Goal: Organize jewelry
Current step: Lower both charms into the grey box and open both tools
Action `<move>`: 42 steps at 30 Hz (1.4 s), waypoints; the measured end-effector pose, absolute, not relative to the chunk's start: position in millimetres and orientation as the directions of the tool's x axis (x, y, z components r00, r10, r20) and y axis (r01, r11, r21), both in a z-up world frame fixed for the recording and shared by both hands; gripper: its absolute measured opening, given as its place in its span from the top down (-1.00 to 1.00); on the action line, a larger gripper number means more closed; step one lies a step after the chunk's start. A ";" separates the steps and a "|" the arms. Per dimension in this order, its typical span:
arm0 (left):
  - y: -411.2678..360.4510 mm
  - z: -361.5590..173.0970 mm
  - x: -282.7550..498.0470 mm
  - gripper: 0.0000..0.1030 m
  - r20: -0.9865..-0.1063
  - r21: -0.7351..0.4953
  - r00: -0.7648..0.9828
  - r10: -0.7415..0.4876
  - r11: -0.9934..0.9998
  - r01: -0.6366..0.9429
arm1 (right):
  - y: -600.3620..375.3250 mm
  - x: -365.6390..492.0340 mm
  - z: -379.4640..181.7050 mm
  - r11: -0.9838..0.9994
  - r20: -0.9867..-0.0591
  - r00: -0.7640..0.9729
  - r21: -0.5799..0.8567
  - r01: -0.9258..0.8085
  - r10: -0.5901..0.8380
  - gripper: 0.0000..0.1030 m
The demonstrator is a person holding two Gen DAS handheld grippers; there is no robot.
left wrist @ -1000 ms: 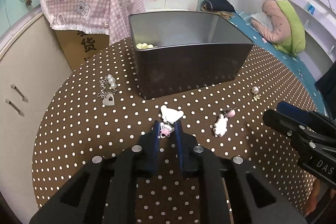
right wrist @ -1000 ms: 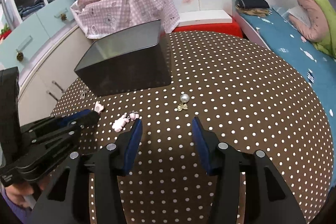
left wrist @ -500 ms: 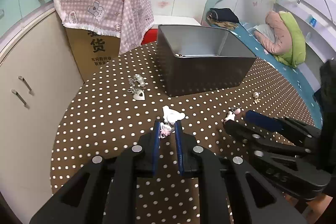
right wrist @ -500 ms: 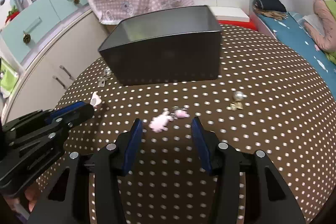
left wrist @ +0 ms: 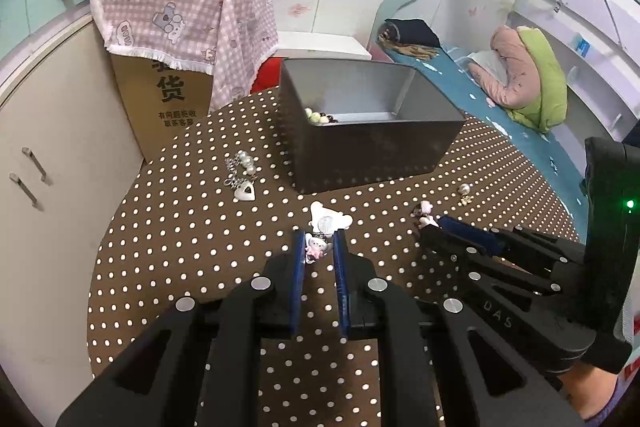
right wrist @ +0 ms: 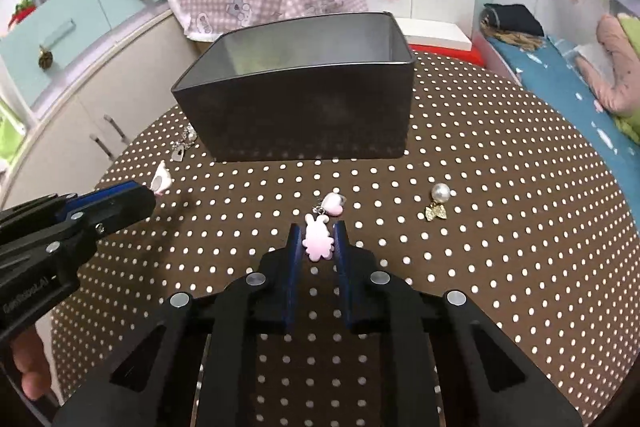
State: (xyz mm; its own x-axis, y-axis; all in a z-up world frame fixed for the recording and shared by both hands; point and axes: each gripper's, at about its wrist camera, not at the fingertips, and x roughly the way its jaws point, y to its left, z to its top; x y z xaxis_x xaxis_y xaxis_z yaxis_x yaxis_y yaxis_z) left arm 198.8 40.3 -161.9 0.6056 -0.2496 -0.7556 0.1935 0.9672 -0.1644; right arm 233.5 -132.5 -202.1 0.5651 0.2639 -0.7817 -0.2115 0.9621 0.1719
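Note:
A dark metal box (left wrist: 372,143) stands on the polka-dot table (left wrist: 180,247) with beads inside; it also shows in the right wrist view (right wrist: 304,119). My left gripper (left wrist: 319,247) is shut on a small pink charm (left wrist: 317,247) chained to a white bear charm (left wrist: 330,219). My right gripper (right wrist: 317,239) is shut on a pink bunny charm (right wrist: 318,242) linked to a pink heart (right wrist: 333,205). A pearl earring (right wrist: 439,201) lies to the right. A pearl and heart-tag piece (left wrist: 242,179) lies left of the box.
A cardboard box under a pink checked cloth (left wrist: 180,23) stands behind the table. White cabinets (left wrist: 44,163) are at the left, a bed with a blue sheet (left wrist: 500,115) at the right. The table edge curves close on both sides.
My right gripper swung left over the bunny charm and closed on it. My left gripper stayed shut on its charm while its view pulled back and rose from the box.

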 end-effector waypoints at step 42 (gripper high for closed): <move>21.2 -131.3 300.4 0.74 -0.795 -0.295 0.503 -0.340 0.940 0.170 | -153.7 316.6 -140.3 0.908 -0.726 0.554 0.388 -0.159 0.407 0.67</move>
